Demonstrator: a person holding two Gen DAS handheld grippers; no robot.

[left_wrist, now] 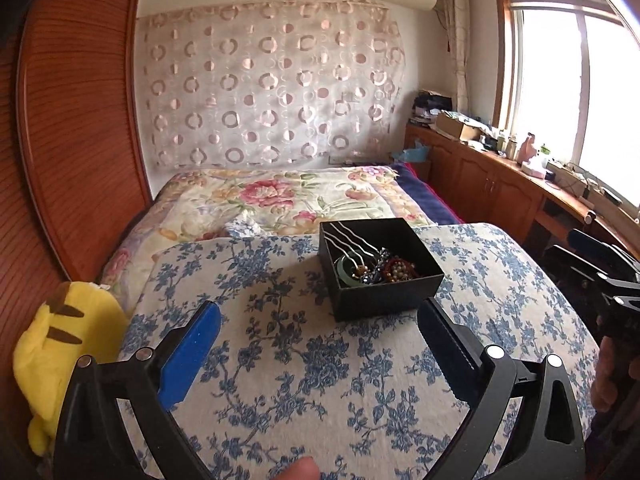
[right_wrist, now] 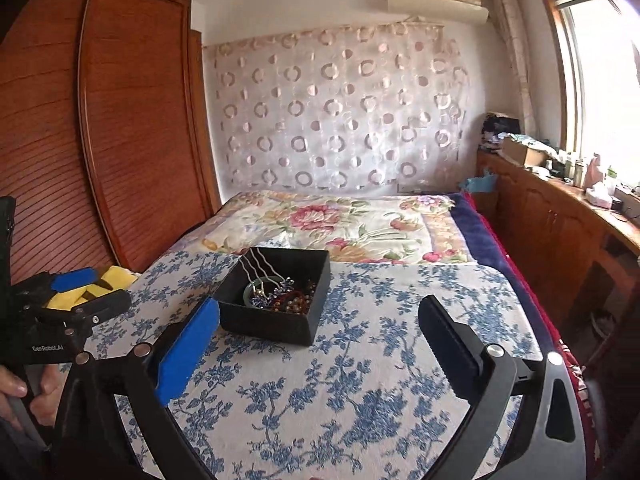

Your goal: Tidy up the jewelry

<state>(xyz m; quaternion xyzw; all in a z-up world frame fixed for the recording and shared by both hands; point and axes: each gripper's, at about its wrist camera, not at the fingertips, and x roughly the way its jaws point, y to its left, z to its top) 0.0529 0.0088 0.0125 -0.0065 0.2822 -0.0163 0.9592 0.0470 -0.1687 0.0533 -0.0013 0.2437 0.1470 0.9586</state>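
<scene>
Lying ahead of both spread, empty grippers, the black jewelry box [left_wrist: 380, 268] is found nearer the left gripper [left_wrist: 320, 344] than the right gripper [right_wrist: 320, 344].

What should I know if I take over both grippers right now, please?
Left gripper: open, empty, short of the box.
Right gripper: open, empty, also short of it.
Black box: open-topped, on the blue floral cloth on the bed. In it: wavy silver hairpins, a pale green bangle, red and gold beads.
Done: all visible jewelry lies in the box; none shows loose on the cloth.
Left: probably only sorting inside the box or closing it; no lid is in view.
</scene>
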